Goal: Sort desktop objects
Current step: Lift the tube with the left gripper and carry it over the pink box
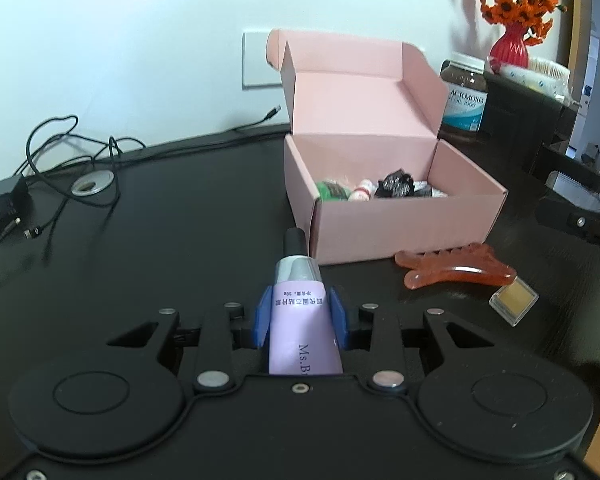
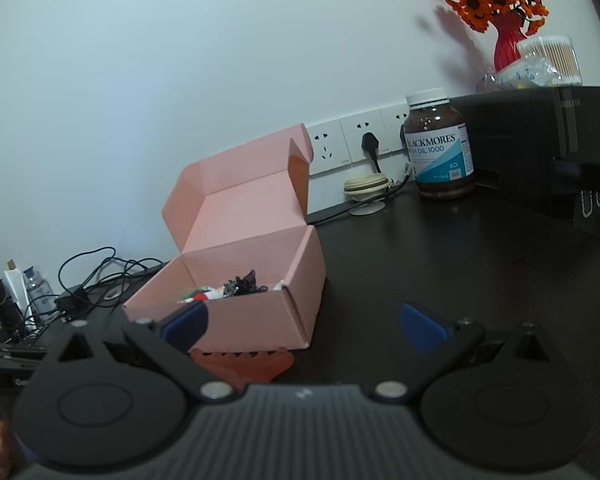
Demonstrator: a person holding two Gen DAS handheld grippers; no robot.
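the black table (image 1: 180,208) carries an open pink cardboard box (image 1: 400,220) at 1 o'clock from the left gripper (image 1: 300,320). the right gripper (image 2: 304,324) has its fingers wide apart, holding nothing. the orange translucent comb (image 1: 456,270) lies at 2 o'clock. the left gripper is clamped on a lilac soft tube with black cap (image 1: 302,304).

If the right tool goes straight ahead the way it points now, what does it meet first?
Probably the translucent orange comb-shaped scraper lying on the black desk, low between the open right tool fingers. Just behind it stands the open pink cardboard box. Depth is hard to judge here.
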